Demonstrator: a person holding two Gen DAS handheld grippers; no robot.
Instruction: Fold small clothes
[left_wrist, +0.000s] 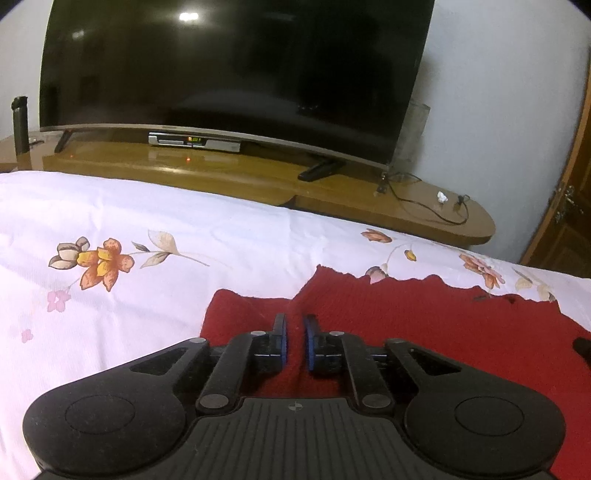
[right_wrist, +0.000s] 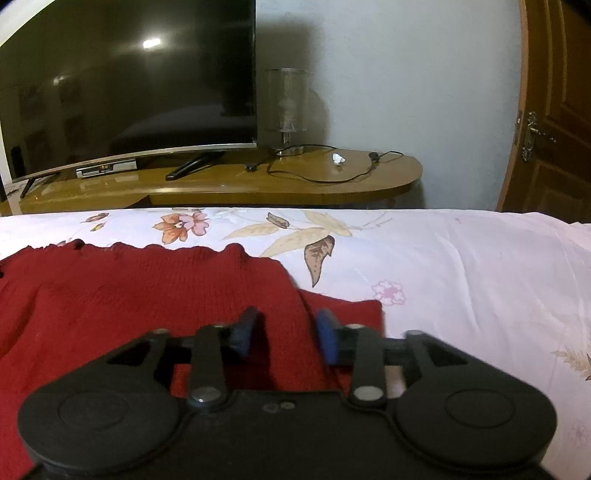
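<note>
A red knitted garment (left_wrist: 424, 314) lies spread on a white floral bedsheet (left_wrist: 129, 221), its wavy hem toward the far side. My left gripper (left_wrist: 294, 325) sits low over the garment's left part, its jaws nearly closed with a pinch of red fabric between them. In the right wrist view the same garment (right_wrist: 147, 291) fills the lower left. My right gripper (right_wrist: 286, 325) is over its right side, jaws apart with a ridge of red fabric between the blue pads (right_wrist: 327, 332), not squeezed.
Beyond the bed stands a wooden TV stand (left_wrist: 258, 177) with a large dark television (left_wrist: 229, 66), a set-top box (left_wrist: 194, 141), a glass lamp (right_wrist: 286, 107) and a cable (right_wrist: 321, 177). A wooden door (right_wrist: 554, 110) is at the right. Bare sheet (right_wrist: 461, 258) lies right of the garment.
</note>
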